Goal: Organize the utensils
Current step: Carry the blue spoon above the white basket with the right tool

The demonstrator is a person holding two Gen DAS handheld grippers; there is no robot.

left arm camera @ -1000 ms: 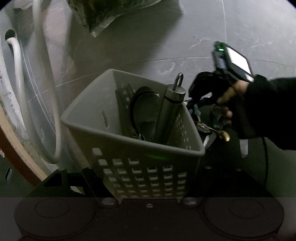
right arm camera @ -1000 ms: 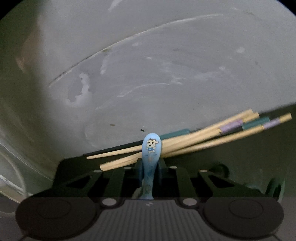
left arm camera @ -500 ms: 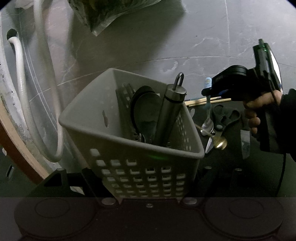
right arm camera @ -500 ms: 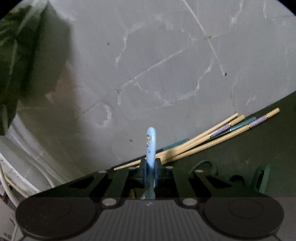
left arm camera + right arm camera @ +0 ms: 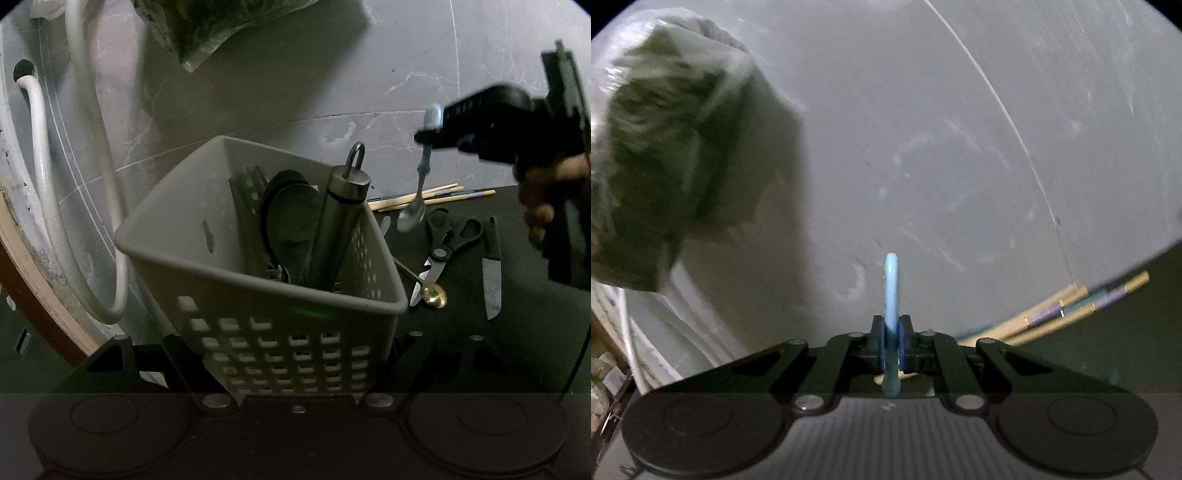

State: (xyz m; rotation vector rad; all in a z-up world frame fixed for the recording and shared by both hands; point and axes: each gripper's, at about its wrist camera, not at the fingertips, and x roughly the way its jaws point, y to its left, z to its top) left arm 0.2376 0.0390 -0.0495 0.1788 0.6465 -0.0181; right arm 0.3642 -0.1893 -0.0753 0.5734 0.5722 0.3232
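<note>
**Spoon lifted off mat, en route to basket**

Since the earlier frame the blue-handled spoon [image 5: 424, 162] is raised clear of the dark mat [image 5: 524, 347]; the chopsticks [image 5: 1071, 314] are now seen lower and further to the right in the right wrist view, and a bag of greens [image 5: 665, 166] is brought into view at left.

The right gripper [image 5: 894, 347] is clamped near-closed on the spoon's blue handle, bowl hanging down above the chopsticks [image 5: 432, 195] and scissors [image 5: 447, 240], just right of the basket [image 5: 207, 254] rim. The left gripper [image 5: 295, 369] is closed on the basket's near perforated wall, jaws partly spread by its width, basket tilted.

For the step in hand: spoon should be carried over the rim before being lowered, bowl first, into the gap beside the steel cylinder w/ ring [image 5: 343, 218] and the ladles [image 5: 291, 221]. Basket is best kept steady. Release only once the bowl is well inside. Knife [image 5: 491, 269] and gold spoon [image 5: 434, 293] are left on the mat.
</note>
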